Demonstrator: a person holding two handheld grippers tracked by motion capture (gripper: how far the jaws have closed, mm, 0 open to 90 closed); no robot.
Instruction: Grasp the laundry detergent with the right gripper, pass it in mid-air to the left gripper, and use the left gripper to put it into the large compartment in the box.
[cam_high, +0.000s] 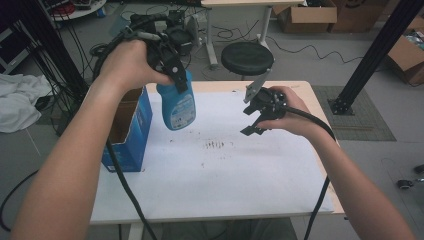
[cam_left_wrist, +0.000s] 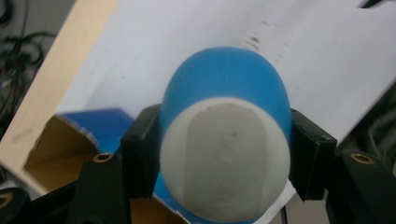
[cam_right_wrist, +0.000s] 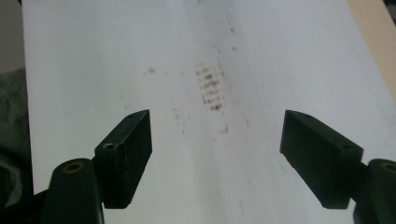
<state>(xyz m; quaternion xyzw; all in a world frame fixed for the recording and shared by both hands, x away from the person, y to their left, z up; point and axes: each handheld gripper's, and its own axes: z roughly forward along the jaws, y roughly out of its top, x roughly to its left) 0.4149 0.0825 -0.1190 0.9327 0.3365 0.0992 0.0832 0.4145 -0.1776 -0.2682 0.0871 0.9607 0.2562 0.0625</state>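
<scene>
The left gripper (cam_high: 176, 70) has its jaws clenched on the neck end of a blue bottle (cam_high: 177, 106), one jaw on each side just below the white cap (cam_left_wrist: 224, 158). The bottle hangs under the jaws, lifted off the table (cam_high: 215, 185) and tilted. Just beside and below it stands an open blue box (cam_high: 127, 130), with its opening under the left jaw in the left gripper view. The right gripper (cam_high: 256, 120) is well apart, above the white sheet; its jaws are released wide, and nothing is between them except some dark marks (cam_right_wrist: 210, 88) on the sheet below. I judge that the pick-up is done. What is left seems to be moving the bottle above the box and lowering it inside.
</scene>
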